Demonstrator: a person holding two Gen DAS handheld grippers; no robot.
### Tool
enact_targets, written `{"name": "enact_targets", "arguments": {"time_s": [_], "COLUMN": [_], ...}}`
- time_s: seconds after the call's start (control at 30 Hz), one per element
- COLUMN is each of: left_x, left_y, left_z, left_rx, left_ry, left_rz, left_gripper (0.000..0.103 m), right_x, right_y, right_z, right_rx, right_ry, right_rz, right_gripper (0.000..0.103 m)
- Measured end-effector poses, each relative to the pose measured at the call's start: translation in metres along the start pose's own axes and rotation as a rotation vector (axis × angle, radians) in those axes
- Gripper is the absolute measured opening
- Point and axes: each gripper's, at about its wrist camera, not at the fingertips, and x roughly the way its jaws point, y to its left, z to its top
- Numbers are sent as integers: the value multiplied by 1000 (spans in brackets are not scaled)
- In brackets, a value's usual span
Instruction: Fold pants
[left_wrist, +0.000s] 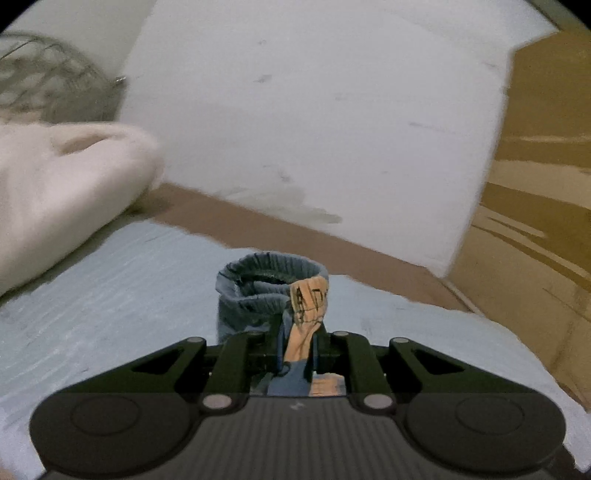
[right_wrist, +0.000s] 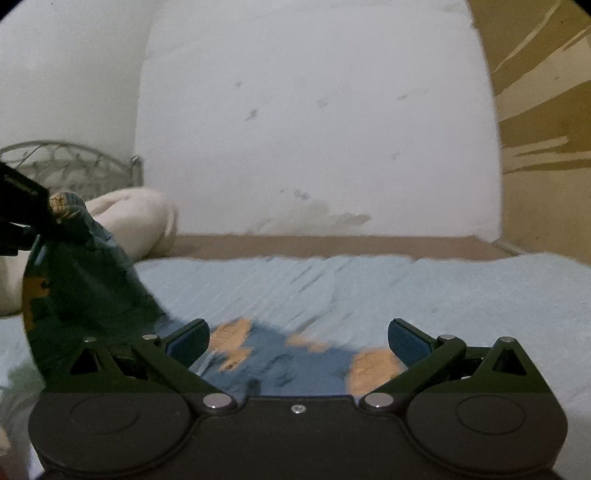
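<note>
Pants hang from my left gripper, clamped on the waistband, trailing down right beneath my right gripper, jaws apart, nearer the loose end.

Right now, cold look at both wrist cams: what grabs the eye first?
The blue-and-orange pants: the left gripper is shut on a bunched cuff, holding it above the light blue bedsheet. In the right wrist view the rest of the pants drape down from that grip to the sheet, running between the open right gripper fingers. A white pillow lies at far left, by the metal headboard.
</note>
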Motion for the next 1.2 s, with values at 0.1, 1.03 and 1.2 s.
{"name": "enact_targets", "arguments": {"time_s": [0.1, 1.03, 1.2], "left_x": [7, 34, 22], "left_y": [-46, -139, -95], "left_z": [1, -90, -68], "left_rx": [78, 284, 179], "left_ry": [30, 293, 234], "left_rz": [-72, -184, 27], "left_gripper": [14, 95, 102], "right_x": [-3, -6, 7], "right_y": [-35, -149, -121], "right_z": [18, 9, 7], "right_rx": [20, 336, 319], "right_ry": [42, 141, 167], "right_rz": [-50, -117, -9], "right_gripper": [102, 102, 102]}}
